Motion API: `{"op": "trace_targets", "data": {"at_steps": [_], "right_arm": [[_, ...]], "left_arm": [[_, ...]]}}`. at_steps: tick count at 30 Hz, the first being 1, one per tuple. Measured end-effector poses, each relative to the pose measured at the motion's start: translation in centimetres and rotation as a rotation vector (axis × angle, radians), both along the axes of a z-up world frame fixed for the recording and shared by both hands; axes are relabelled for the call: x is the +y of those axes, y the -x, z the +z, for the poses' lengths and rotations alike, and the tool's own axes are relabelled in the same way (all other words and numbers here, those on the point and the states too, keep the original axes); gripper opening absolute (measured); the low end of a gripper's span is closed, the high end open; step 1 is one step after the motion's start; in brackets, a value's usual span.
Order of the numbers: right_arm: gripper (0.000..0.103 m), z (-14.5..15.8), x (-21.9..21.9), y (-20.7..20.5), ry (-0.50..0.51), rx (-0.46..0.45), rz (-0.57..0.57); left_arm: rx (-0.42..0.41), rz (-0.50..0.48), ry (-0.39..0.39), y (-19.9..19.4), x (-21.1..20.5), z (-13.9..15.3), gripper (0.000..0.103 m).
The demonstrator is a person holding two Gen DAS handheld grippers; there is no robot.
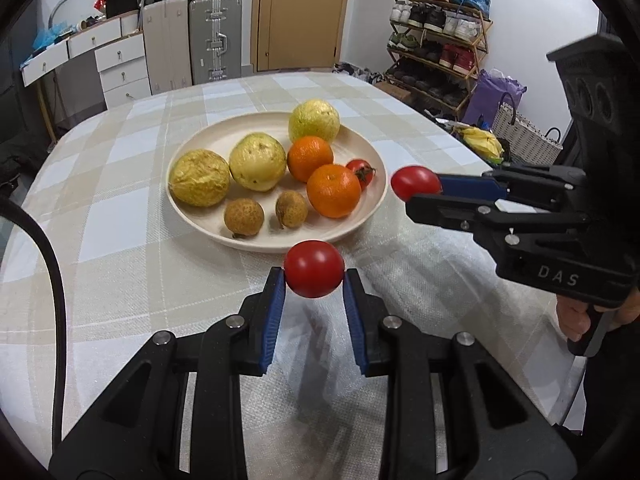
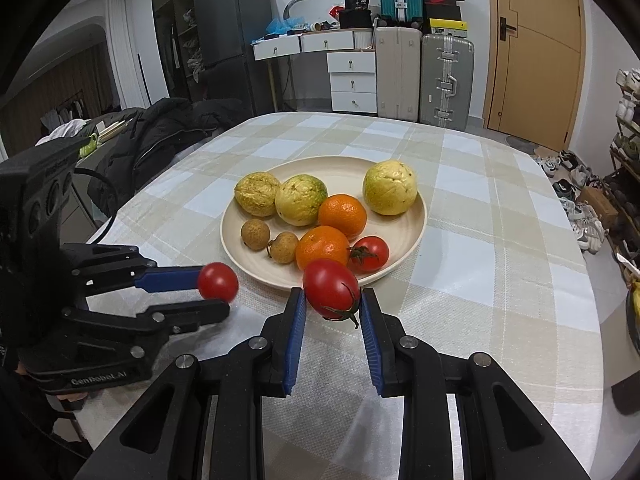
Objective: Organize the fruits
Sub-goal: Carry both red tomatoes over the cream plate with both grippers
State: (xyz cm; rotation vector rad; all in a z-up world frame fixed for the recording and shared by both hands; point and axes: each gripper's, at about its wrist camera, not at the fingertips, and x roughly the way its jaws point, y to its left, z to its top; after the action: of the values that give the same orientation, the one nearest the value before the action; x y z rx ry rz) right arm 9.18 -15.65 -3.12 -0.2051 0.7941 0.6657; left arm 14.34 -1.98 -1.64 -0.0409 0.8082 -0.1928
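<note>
A cream plate (image 1: 352, 140) (image 2: 412, 232) on the checked table holds three yellow-green guavas (image 1: 258, 162), two oranges (image 1: 333, 190), two brown longans (image 1: 244, 217) and one small tomato (image 1: 361, 171) (image 2: 370, 253). My left gripper (image 1: 314, 280) (image 2: 218, 294) is shut on a red tomato (image 1: 314, 269) (image 2: 218, 282), held above the cloth just in front of the plate. My right gripper (image 2: 331, 300) (image 1: 416, 192) is shut on another red tomato (image 2: 330, 289) (image 1: 415, 182) with a green stem, held beside the plate's near rim.
The checked tablecloth (image 1: 120, 208) covers the table. A dark jacket (image 2: 168, 136) lies past the table's left edge. Suitcases (image 2: 444, 80), white drawers (image 2: 352, 80) and a door stand behind. A shoe rack (image 1: 436, 40) and a wicker bag (image 1: 524, 136) stand to the right.
</note>
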Motion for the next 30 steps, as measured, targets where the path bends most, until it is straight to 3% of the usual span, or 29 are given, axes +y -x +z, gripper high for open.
{"op": "trace_targets", "data": {"at_steps": [14, 30], "right_arm": [[0.028, 0.4, -0.5, -0.4, -0.047, -0.022, -0.027], [0.028, 0.6, -0.7, -1.3, -0.091, -0.043, -0.07]], "left_arm": [[-0.093, 0.064, -0.017, 1.0, 1.8, 2.5, 0.027], [-0.11, 0.14, -0.02, -0.7, 4.5, 2.5, 0.027]]}}
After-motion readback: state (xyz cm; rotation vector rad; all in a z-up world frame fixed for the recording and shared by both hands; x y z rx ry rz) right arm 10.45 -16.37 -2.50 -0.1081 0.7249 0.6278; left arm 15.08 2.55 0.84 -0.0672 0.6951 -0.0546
